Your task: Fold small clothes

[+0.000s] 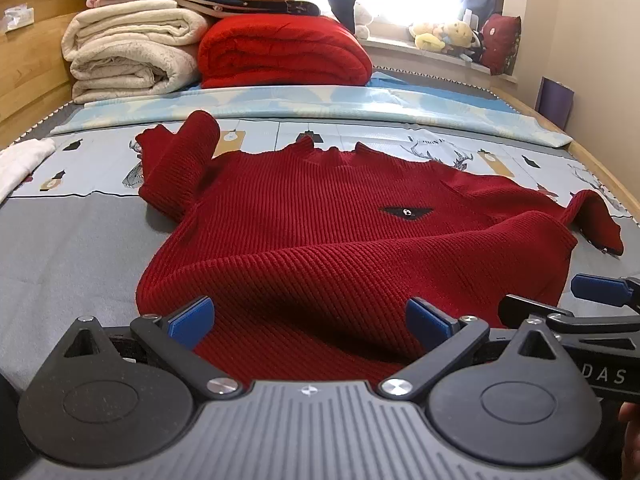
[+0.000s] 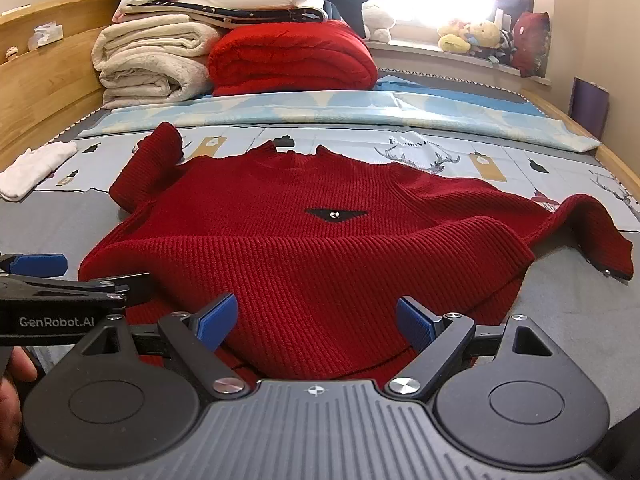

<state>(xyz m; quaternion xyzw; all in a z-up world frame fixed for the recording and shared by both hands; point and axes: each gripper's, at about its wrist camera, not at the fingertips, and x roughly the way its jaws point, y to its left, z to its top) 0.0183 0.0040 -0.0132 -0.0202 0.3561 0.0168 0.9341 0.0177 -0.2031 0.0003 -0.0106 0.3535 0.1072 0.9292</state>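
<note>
A small dark red ribbed sweater (image 1: 320, 232) lies front up on the bed, neck away from me, with a black triangle badge on the chest. It also shows in the right wrist view (image 2: 312, 248). Its left sleeve is folded up; its right sleeve lies out to the side. My left gripper (image 1: 310, 320) is open, its blue pads either side of the hem near the sweater's left part. My right gripper (image 2: 316, 320) is open over the hem beside it. Neither holds cloth. Each gripper shows at the edge of the other's view.
Folded cream blankets (image 1: 128, 56) and a red blanket (image 1: 280, 52) are stacked at the bed's far end. A white garment (image 2: 36, 168) lies at the left. A wooden bed frame (image 1: 28, 64) runs along the left. Plush toys (image 1: 448, 34) sit on the windowsill.
</note>
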